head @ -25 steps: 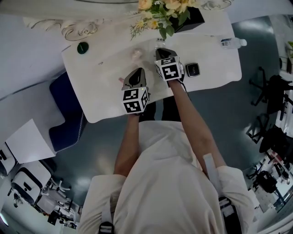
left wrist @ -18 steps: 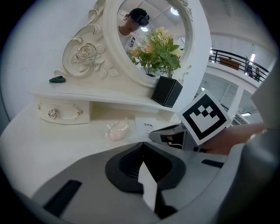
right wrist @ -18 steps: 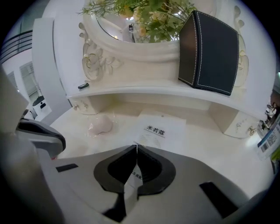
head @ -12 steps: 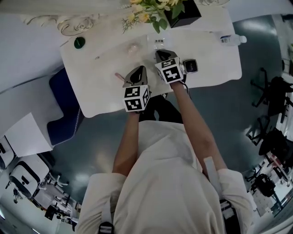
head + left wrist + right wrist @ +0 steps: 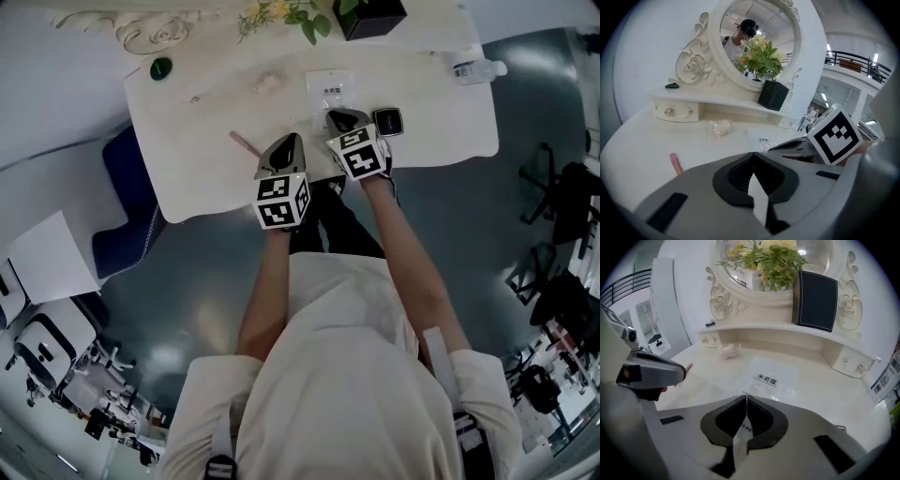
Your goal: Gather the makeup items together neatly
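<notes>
Left tongs point(image 5: 753, 155): closed, empty, over the front edge of the bench point(image 5: 187, 141).
Right tongs point(image 5: 746, 398): closed, with the tips at the near edge of the clear packet point(image 5: 774, 377).
Pink stick point(image 5: 241, 142): near the front edge, just beside the left tongs.
Small pouch point(image 5: 265, 82): toward the back edge, apart from the others.

Black box point(image 5: 370, 14) cut by top edge, green item point(image 5: 161, 67) too small to name — pink stick point(image 5: 674, 161) half hidden

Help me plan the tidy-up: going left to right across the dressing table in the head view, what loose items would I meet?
Green item, pink stick, small clear pouch, flat labelled packet, black square case, plastic bottle.
</notes>
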### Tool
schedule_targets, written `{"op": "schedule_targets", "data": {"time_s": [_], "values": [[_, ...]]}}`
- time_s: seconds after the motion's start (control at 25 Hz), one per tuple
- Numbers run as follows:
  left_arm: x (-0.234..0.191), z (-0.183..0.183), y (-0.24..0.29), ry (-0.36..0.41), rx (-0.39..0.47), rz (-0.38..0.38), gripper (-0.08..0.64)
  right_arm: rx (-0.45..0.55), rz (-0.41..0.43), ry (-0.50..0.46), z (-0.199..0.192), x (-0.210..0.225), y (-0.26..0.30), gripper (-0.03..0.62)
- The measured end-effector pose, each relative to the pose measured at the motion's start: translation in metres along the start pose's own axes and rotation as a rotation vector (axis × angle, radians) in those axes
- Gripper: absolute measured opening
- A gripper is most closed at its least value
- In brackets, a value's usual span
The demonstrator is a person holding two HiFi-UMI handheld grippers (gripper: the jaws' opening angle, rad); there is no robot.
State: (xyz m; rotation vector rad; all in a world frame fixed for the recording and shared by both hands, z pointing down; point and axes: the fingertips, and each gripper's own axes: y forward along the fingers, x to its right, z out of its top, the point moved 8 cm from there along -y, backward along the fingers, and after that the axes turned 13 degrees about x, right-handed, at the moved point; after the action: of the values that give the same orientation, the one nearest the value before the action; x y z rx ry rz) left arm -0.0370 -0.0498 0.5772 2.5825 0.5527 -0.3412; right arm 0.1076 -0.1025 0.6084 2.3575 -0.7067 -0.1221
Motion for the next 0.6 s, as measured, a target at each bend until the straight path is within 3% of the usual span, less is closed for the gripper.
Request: {"op": "schedule_targets", "data": {"time_s": [0.6], "values": [[0.016, -0.016, -0.05, -0.005, 0.068, 0.099, 0.015, -0.02, 0.094, -0.105, -0.034, -0.009, -0.04, 0.046]]}}
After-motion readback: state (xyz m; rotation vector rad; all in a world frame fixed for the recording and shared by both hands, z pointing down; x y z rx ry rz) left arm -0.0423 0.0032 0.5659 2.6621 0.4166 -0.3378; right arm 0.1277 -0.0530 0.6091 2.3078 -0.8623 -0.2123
